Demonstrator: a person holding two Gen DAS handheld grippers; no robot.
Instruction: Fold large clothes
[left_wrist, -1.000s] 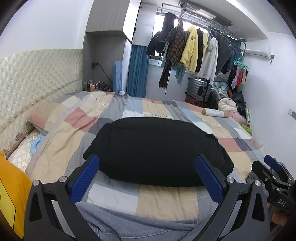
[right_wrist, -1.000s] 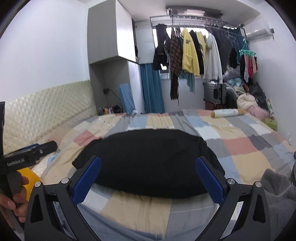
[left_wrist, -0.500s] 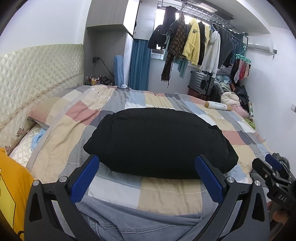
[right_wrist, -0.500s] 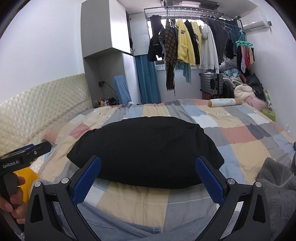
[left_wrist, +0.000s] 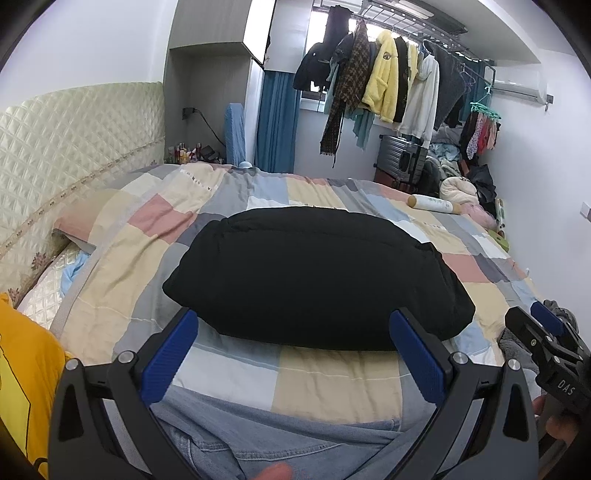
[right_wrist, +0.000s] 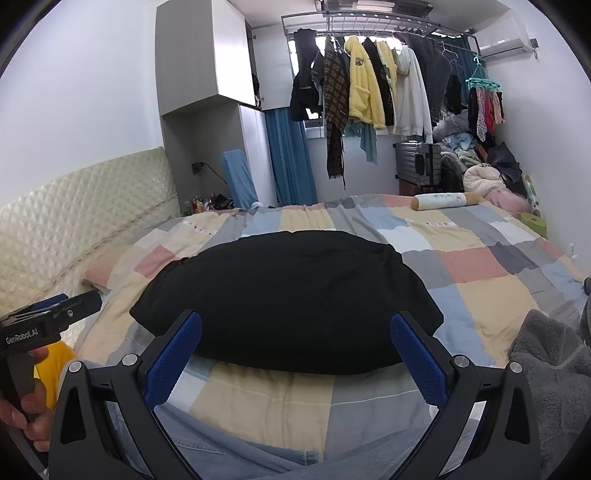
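A folded black garment (left_wrist: 317, 284) lies flat on the patchwork quilt (left_wrist: 332, 380) just ahead of both tongs, compact and rounded — by the look of it the folding of this piece is finished. Over the last second the garment has slid lower and nearer in both wrist views while keeping the same outline, which suggests the tongs were lifted and tipped rather than the cloth handled again; neither tool touches it. The left gripper (left_wrist: 295, 354) hangs with its 2 blue pads spread wide and nothing between them, and the right gripper (right_wrist: 297, 354) is held the same way, jaws apart and empty. Below and behind the left tongs, denim (left_wrist: 280, 435) lies at the frame's bottom edge, cut off by the tool's black frame, so its shape cannot be made out. A yellow garment (left_wrist: 22, 391) sits to the left of the left tongs and a grey fleece item (right_wrist: 546, 373) to the right of the right tongs — both cropped, either possibly next in line. How many layers the black piece holds, and whether its far edge is tidy, is hidden by its dark, featureless surface. Far beyond the tongs hang coats on a rail (right_wrist: 373, 85).
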